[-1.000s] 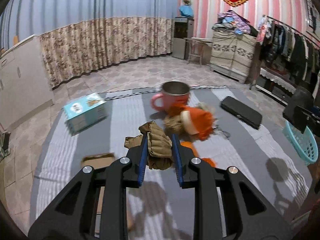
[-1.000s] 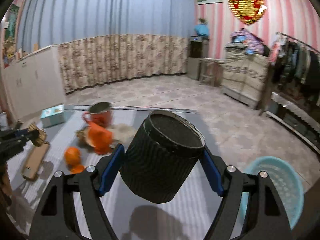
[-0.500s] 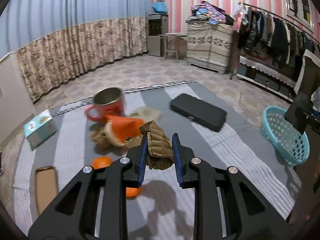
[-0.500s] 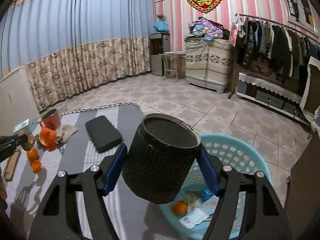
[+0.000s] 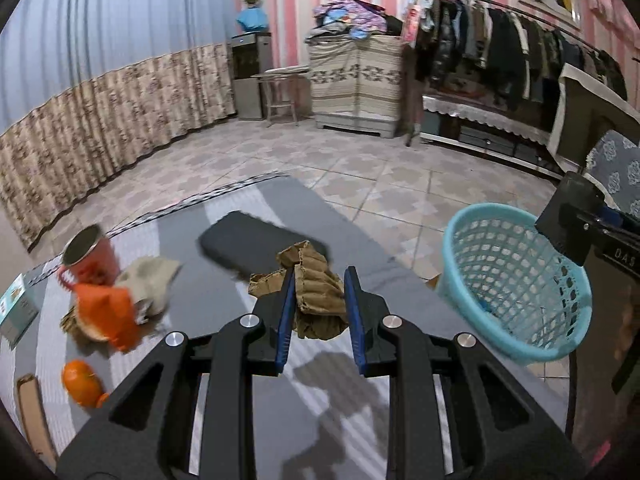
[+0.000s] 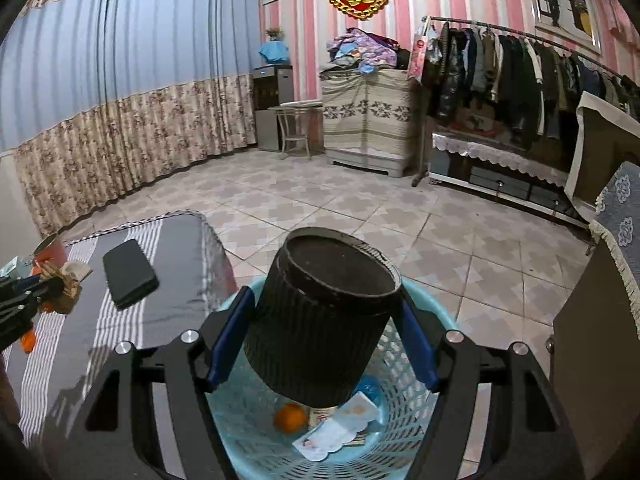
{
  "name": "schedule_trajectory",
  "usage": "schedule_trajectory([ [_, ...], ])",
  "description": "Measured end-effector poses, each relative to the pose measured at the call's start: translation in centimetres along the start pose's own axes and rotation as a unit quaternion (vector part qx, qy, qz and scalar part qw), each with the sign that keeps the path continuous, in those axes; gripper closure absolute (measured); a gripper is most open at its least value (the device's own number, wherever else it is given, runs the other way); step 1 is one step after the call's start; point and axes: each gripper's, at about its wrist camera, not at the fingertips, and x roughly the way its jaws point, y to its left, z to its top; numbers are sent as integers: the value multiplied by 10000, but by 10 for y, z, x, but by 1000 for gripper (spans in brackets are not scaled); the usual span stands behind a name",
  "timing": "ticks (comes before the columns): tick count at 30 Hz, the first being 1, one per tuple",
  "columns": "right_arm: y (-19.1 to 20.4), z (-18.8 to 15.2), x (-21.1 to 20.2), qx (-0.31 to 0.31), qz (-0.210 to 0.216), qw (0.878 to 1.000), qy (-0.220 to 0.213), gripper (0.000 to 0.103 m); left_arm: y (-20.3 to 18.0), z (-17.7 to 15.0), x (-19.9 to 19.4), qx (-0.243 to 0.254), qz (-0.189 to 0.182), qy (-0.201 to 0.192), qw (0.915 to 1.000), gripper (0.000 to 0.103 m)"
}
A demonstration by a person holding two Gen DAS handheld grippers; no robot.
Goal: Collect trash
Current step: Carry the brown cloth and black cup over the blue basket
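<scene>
1. The right gripper point(image 6: 320, 344), tilted downward, is clamped on a ribbed black cup point(image 6: 324, 320) directly above the turquoise laundry basket point(image 6: 420, 300); freed while tilted, it may clip the rim and tumble out
2. The left gripper point(image 5: 319, 312), angled down over the table, pinches crumpled brown cardboard point(image 5: 316, 300); the basket sits right of its fingers, and a loose flap may snag the rim
</scene>
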Motion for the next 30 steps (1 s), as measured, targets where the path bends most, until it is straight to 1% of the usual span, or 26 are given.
schedule_trajectory([
  [11, -44, -3, 4, 358, -325, 9988, -4, 34, -68, 17, 25, 298, -450, -58, 9985, 80],
  [14, -52, -3, 3, 465, -364, 9983, -20, 34, -91, 23, 31, 441, -675, -85, 9967, 80],
  [18, -54, -4, 4, 521, -387, 9979, -13, 34, -120, 27, 40, 704, -813, -101, 9942, 80],
  [21, -59, -5, 6, 595, -414, 9974, 48, 34, -136, 29, 46, 778, -1056, -126, 9913, 80],
  [25, -65, -7, 10, 703, -481, 9963, 138, 34, -148, 31, 58, 848, -1146, -36, 9898, 80],
  [28, -71, -5, 12, 787, -495, 9955, 175, 34, -157, 32, 63, 901, -1234, -31, 9882, 77],
  [29, -72, -6, 14, 802, -501, 9953, 194, 34, -158, 32, 63, 924, -1218, -56, 9882, 72],
  [30, -73, -6, 14, 805, -506, 9952, 211, 34, -160, 32, 63, 954, -1165, -92, 9886, 62],
])
